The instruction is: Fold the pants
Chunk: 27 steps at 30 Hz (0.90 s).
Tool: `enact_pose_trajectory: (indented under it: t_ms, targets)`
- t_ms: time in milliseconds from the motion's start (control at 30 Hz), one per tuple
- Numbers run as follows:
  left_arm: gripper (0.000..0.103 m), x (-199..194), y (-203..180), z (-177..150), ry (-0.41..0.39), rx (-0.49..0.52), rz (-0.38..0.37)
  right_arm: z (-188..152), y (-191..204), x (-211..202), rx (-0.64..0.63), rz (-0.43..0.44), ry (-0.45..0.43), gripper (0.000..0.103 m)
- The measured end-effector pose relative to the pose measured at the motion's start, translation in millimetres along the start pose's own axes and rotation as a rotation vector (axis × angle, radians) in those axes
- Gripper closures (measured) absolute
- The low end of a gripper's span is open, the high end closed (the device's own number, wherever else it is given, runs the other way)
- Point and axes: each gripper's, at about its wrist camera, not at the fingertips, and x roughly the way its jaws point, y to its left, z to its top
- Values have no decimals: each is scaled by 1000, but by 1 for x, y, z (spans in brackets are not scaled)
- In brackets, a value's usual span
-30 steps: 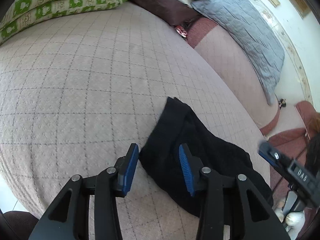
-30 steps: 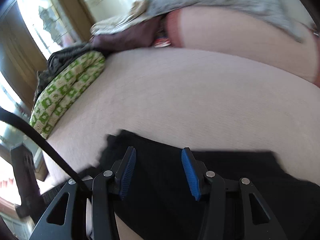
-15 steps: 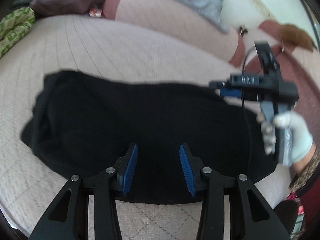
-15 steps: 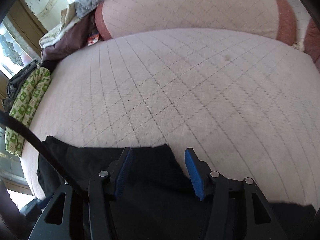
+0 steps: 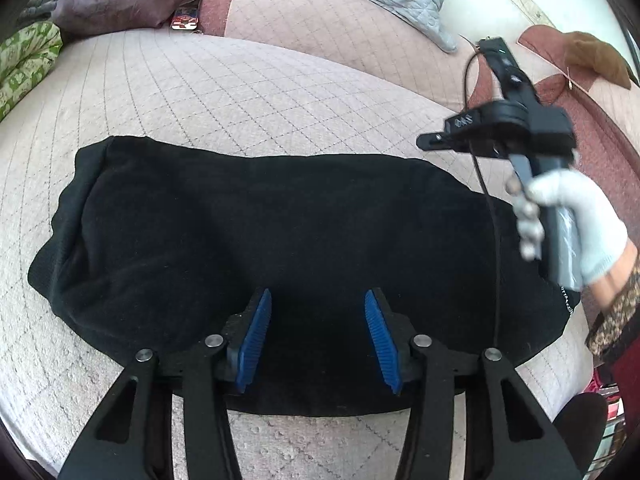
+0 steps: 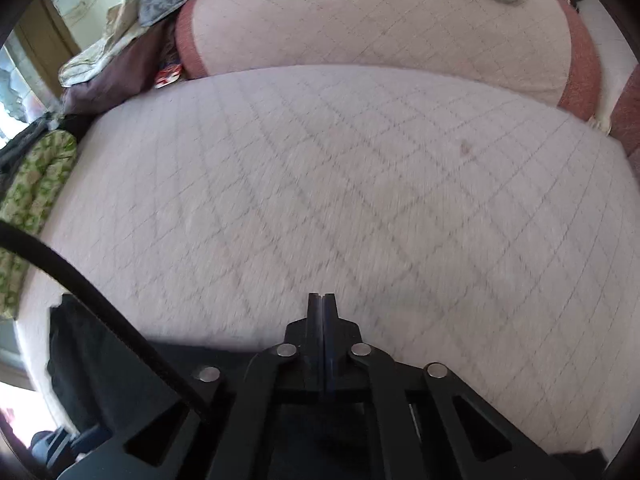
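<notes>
Pants [image 5: 280, 232] spread whole only in left view; left tongs [image 5: 318, 340] opening, apart above them; right tongs [image 6: 323, 320] pressed together, empty.

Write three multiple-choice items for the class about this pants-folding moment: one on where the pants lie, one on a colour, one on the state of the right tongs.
1. Where do the pants lie?
A. On the quilted bed cover
B. On a wooden floor
C. Hung over a chair

2. What colour are the pads of the left tongs?
A. Red
B. Blue
C. Yellow

3. How do the jaws of the right tongs stand?
A. Wide apart over the cloth
B. Pressed together, with no cloth seen between their tips
C. Clamped on a pillow

Answers:
1. A: the left wrist view shows the black pants spread flat on the pinkish quilted cover.
2. B: both ribbed pads show blue, apart above the black cloth.
3. B: the right wrist view shows the two jaws meeting in one line, with bare cover beyond their tips.
</notes>
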Motion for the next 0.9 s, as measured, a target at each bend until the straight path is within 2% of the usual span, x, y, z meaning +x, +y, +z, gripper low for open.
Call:
enact_pose_trajectory:
  t_ms: [67, 167, 267, 333, 467, 600, 633, 667, 700, 767, 900]
  targets:
    - [53, 1, 0, -1, -1, 5, 2, 8, -2, 3, 17, -42, -20, 102]
    - [53, -1, 2, -3, 0, -2, -6, 10, -11, -6, 67, -4, -38, 101]
    - [53, 0, 5, 0, 6, -25, -26, -4, -17, -33, 67, 22, -62, 88]
    - [53, -2, 10, 1, 9, -49, -47, -31, -16, -58, 54, 47, -76, 83]
    - [53, -9, 21, 3, 1, -100, -72, -106, -4, -95, 7, 97, -87, 83]
    - [53, -13, 30, -2, -3, -144, -98, -179, 18, -122, -41, 82, -170, 83]
    - [53, -14, 30, -2, -4, -145, -99, -192, 22, -121, -49, 83, -169, 83]
    - [53, -15, 30, -4, -7, -142, -97, -208, 27, -112, -50, 98, -123, 83]
    - [53, -17, 31, -5, -10, -138, -97, -217, 26, -108, -40, 99, -100, 82]
    - [52, -20, 30, -8, -17, -125, -93, -235, 21, -115, -3, 128, -156, 82]
    - [47, -24, 25, -12, -22, -92, -92, -244, -3, -129, 95, 179, -113, 81]
